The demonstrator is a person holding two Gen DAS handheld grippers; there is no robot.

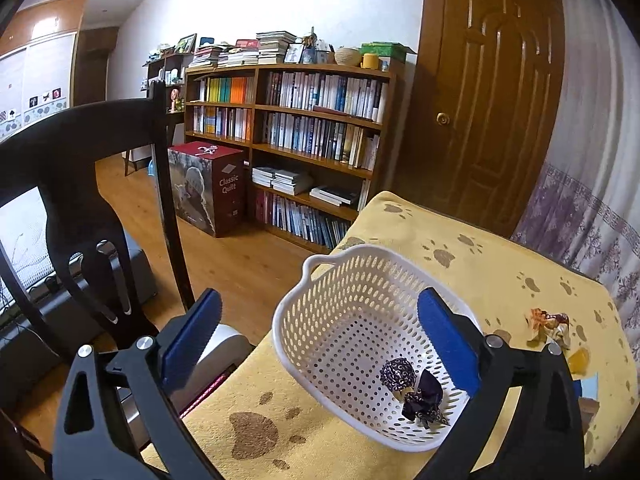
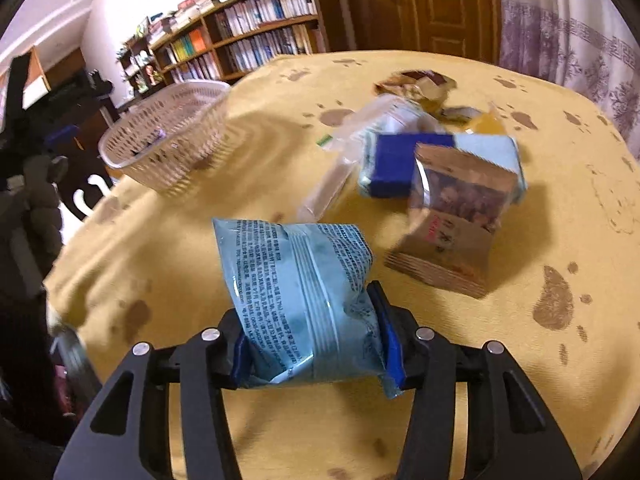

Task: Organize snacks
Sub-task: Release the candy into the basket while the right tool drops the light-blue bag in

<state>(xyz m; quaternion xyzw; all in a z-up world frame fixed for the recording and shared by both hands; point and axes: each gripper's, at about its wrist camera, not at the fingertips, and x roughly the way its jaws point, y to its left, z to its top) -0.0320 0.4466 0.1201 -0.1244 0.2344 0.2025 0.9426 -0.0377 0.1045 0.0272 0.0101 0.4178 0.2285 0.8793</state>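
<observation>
The right hand-held gripper (image 2: 314,344) clamps a light blue snack packet (image 2: 300,300) above the surface's (image 2: 540,380) near edge. Beyond it lie a brown snack packet (image 2: 452,232) and a blue-and-white one (image 2: 440,164) (blurred). The left hand-held gripper (image 1: 320,340), jaws spread wide, straddles a white perforated basket (image 1: 340,320) at the left edge, which holds two dark wrapped candies (image 1: 416,388).

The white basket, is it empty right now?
No, the white basket already holds two dark wrapped candies on its floor.
</observation>
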